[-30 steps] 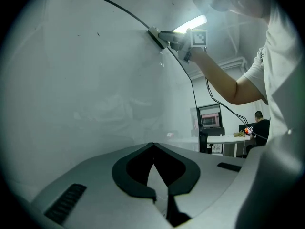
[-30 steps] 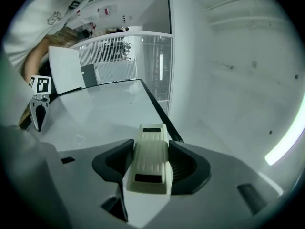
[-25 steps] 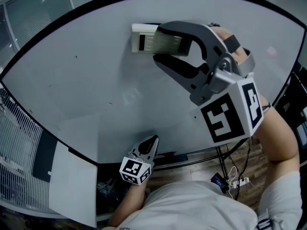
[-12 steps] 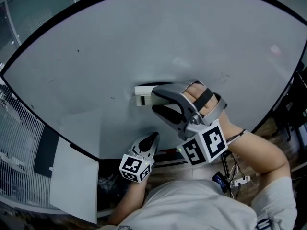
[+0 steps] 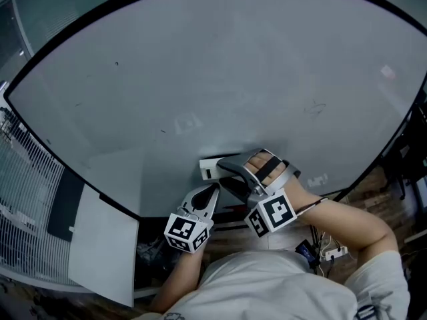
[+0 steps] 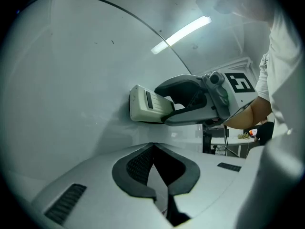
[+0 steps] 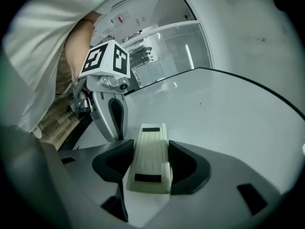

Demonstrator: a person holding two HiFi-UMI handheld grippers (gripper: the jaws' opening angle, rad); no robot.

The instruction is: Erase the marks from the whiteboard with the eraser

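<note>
The whiteboard (image 5: 280,65) fills the head view, with a faint smudge (image 5: 187,122) and a small scribble (image 5: 313,108) on it. A cream eraser (image 5: 208,170) lies flat against the board's lower part, and my right gripper (image 5: 221,173) is shut on it. In the right gripper view the eraser (image 7: 150,166) sits lengthwise between both pads. My left gripper (image 5: 212,195) hangs just below it at the board's bottom edge, shut and empty. The left gripper view shows its own closed tips (image 6: 153,149), with the eraser (image 6: 145,104) close above them.
A metal mesh panel (image 5: 23,179) and a white sheet (image 5: 103,245) stand at the lower left beside the board. Cables and a power strip (image 5: 330,251) lie on the wooden floor at the lower right. The board's black frame (image 5: 80,182) runs along its bottom-left edge.
My right gripper has carried the eraser down the board, from the upper middle to just above the bottom edge. The left gripper has stayed where it was.
</note>
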